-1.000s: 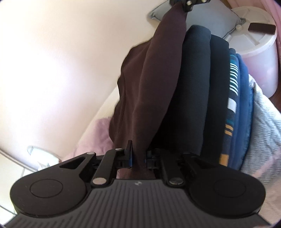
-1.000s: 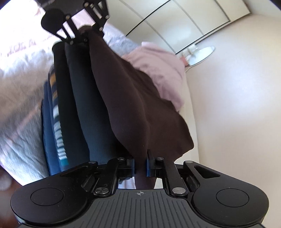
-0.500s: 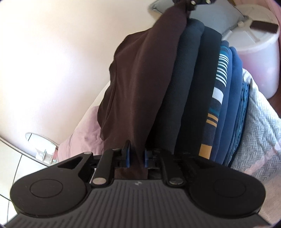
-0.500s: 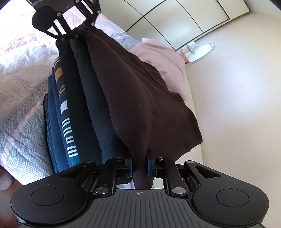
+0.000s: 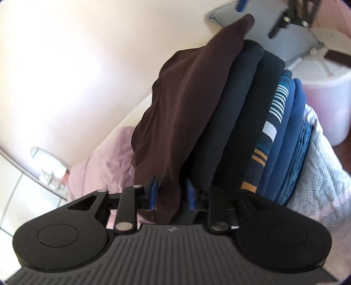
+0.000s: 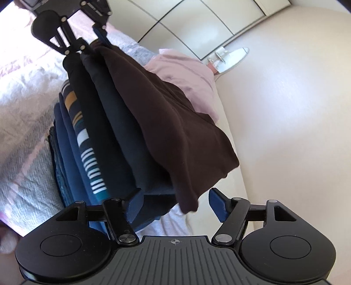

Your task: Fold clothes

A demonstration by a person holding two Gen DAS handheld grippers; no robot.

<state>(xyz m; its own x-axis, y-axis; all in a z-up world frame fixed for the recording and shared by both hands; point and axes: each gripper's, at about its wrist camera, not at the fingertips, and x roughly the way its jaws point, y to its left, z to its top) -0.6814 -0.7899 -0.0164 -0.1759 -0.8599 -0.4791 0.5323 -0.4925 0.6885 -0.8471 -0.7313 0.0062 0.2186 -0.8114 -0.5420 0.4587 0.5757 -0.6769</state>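
A bed [image 5: 324, 166] covered with a grey herringbone blanket carries the work, with a pale wall behind and white wardrobe doors [image 6: 197, 19] further off. On the blanket sits a stack of folded clothes [image 6: 92, 136], and on top of it lies the brown garment [image 5: 188, 114], its long axis running from one pair of tongs to the other, its loose side draping off the stack toward the wall. Below it I count two dark folded pieces, one striped piece [image 5: 272, 122] with white, teal and orange bands, and at least two blue pieces; the lowest layers are hard to separate. The left tongs [image 5: 171, 194] stand a little apart, blue pads either side of the brown garment's near end, not squeezing it. The right tongs [image 6: 174, 202] are spread wide, the garment's corner hanging loose between them. Each pair appears at the far end of the other's view. A pink pillow [image 6: 186, 70] lies beside the stack near the wall, a small round mirror-like object [image 6: 232, 57] past it, and a white lidded bucket [image 5: 326, 92] stands off the bed's edge.
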